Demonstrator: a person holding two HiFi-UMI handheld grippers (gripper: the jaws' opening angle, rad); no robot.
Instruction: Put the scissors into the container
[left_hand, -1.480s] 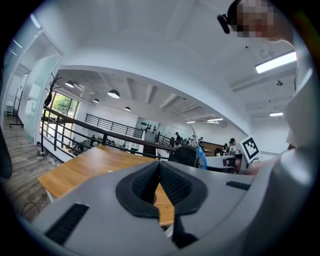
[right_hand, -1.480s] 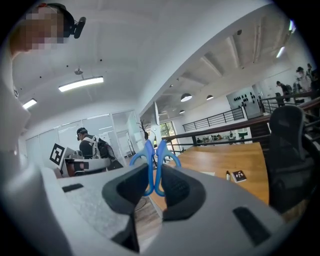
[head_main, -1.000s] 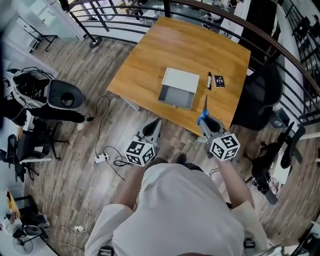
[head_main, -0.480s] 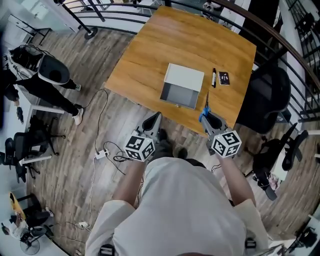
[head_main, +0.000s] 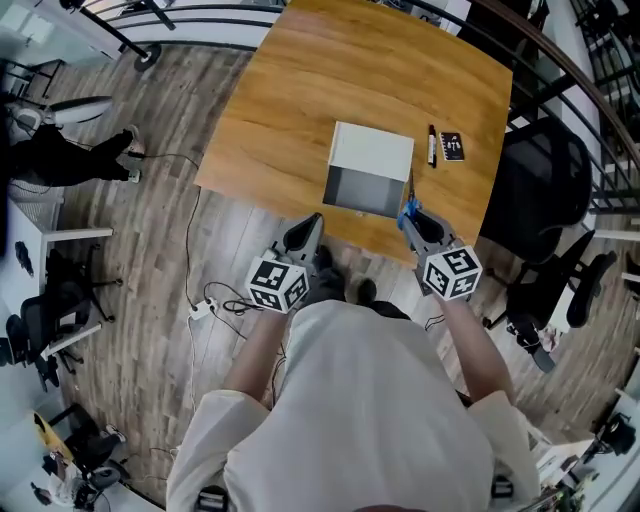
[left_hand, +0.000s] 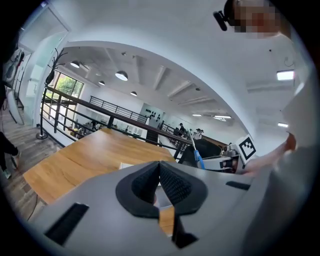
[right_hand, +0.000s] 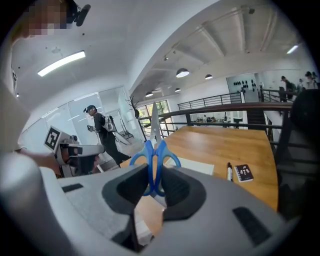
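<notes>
The wooden table (head_main: 290, 100) carries the white container (head_main: 371, 153), which stands near the edge closest to the person with its grey inside showing and nothing visible in it. The right claw (head_main: 414, 220) sits at that near edge, just beside the container's right corner. Its jaws are clamped on the blue handles of the scissors (right_hand: 154, 159), whose blades point up and away from the claw. In the head view the blades run alongside the container's right wall, outside it rather than in it. The left claw (head_main: 306, 230) hangs below the table edge with its jaws pressed together and nothing between them. A black marker (head_main: 432, 146) and a small black booklet (head_main: 452, 147) lie on the table to the right of the container, apart from everything else.

So the pick-up looks done. Still to do, as I judge it, are carrying the scissors over the opening and letting them go inside.
</notes>
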